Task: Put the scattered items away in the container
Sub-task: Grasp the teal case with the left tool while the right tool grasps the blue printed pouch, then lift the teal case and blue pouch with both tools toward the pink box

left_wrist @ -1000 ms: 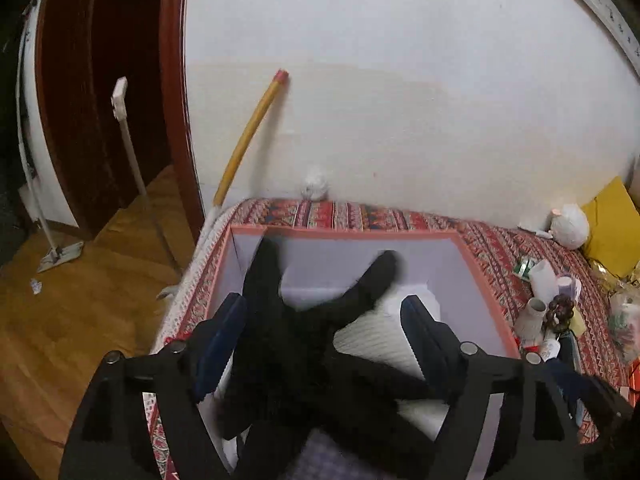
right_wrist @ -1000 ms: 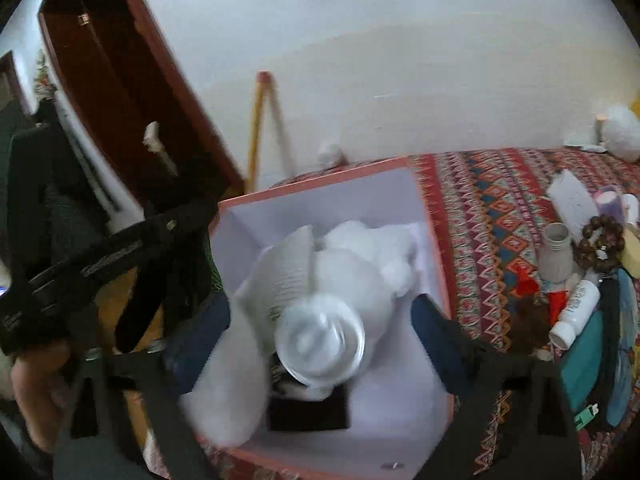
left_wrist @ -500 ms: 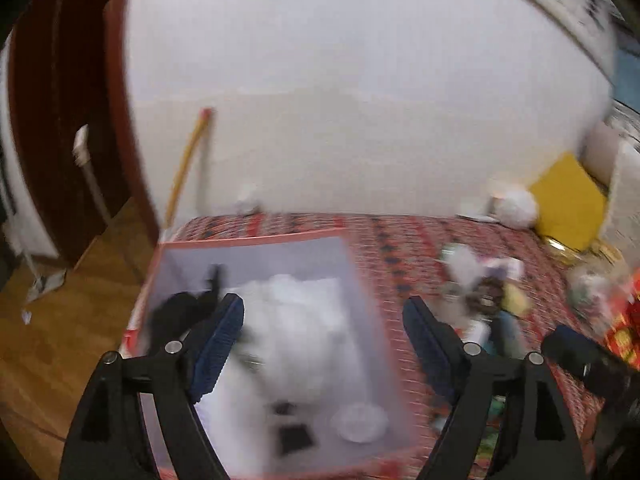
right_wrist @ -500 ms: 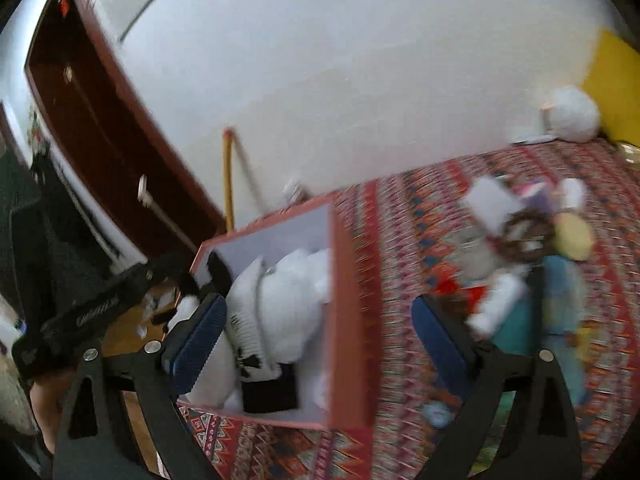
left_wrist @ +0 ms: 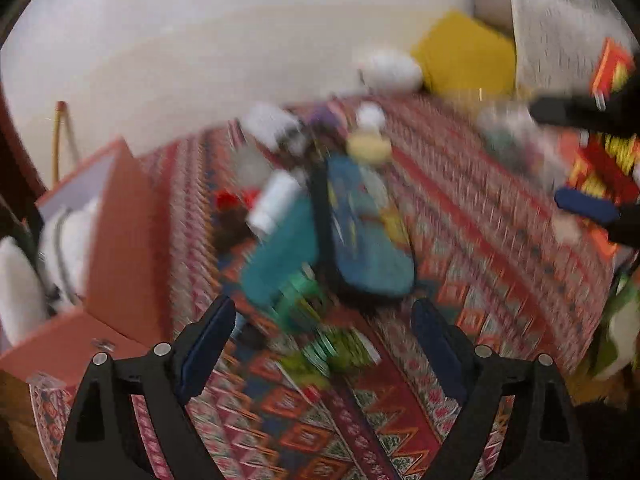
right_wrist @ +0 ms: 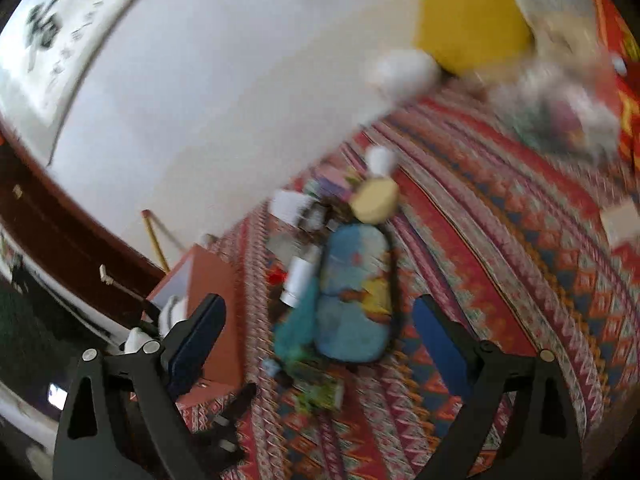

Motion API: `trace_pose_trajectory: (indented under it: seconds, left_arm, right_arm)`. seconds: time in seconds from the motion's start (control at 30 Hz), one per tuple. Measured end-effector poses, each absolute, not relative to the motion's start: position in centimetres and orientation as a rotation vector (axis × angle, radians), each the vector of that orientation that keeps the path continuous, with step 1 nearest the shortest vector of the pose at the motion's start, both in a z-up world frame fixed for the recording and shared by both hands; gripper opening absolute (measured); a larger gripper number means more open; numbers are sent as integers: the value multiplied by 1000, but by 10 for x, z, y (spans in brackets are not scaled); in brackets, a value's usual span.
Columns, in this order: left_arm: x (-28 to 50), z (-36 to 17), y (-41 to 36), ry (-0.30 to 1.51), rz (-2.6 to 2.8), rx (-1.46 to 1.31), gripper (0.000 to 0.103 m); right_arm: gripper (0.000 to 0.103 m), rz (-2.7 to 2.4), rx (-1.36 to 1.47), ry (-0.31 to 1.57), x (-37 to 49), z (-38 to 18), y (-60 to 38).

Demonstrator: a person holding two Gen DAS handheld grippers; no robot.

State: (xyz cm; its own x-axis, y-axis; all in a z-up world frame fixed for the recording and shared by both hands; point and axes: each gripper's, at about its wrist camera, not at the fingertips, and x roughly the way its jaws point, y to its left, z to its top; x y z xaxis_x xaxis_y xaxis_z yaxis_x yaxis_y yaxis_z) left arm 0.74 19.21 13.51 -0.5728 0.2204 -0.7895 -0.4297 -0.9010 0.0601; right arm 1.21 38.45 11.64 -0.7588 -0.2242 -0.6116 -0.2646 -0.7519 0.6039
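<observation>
Left wrist view shows me the patterned cloth (left_wrist: 460, 216) spread over the whole surface, red with zigzag bands, and everything is smeared by blur. I use the box (left_wrist: 120, 240) as my landmark: it stands on the cloth at the left edge, orange-walled and pale inside, with white soft things (left_wrist: 24, 276) heaped in it. To the right of the box lies a cluster of loose items. The biggest is a blue pouch (left_wrist: 364, 248) with yellow patches, and touching its box-ward side is a teal packet (left_wrist: 280, 260). Just beyond that, nearer the wall, a white bottle (left_wrist: 276, 200) lies tilted, with a small red thing (left_wrist: 230, 200) between it and the box. Farther from the box, past the pouch's far end, sits a pale yellow round thing (left_wrist: 368, 148). A yellow cushion (left_wrist: 464, 56) leans at the wall, well away from the box.

My left gripper (left_wrist: 320, 340) hangs over the cloth right of the box, its jaws opening with nothing between them. My right gripper (right_wrist: 320, 344) is spread wide too, empty, above the near end of the pouch.
</observation>
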Motion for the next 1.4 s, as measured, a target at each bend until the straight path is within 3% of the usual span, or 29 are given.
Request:
trace_pose_trajectory:
  seconds: [0.1,0.37,0.67,0.83,1.0,1.13,1.2,1.23,1.27,1.4]
  left_arm:
    - [1,114,200,380,2463,-1234,90]
    - [-38,86,184,366,2431,-1330,90]
    - [-86,65,185,371,2387,-1410,90]
    - [-112,57,196,401,2348,-1447,90]
    - [-133,35,211,470,2284,-1522,90]
    - [-143,31,202,360,2261,-1566,80]
    - [-136,33,204,407,2266,-1547,76]
    - [-131,36,205,420,2275,-1538,73]
    - [-127,38,204,402,2275,-1539,72]
    - [-111,47,195,341,2295,-1549,71]
  right_arm:
    - [102,2620,-1223,1216,-5,73,393]
    - [102,2547,-1558,1160,-103,2,357]
    - [103,2506,-1664,712,-145,-15,323]
    - [98,2484,-1640,799,-132,-11,343]
    - [102,2470,-1617,767,-127,-11,348]
    - [102,2490,-1611,584,-131,-16,333]
    - [84,2531,-1586,605,-126,-11,333]
    - [65,2544,-1582,638,-122,-7,335]
    - [55,2548,-1562,641,-116,-2,337]
    - [45,2590,-1515,687,-96,10,340]
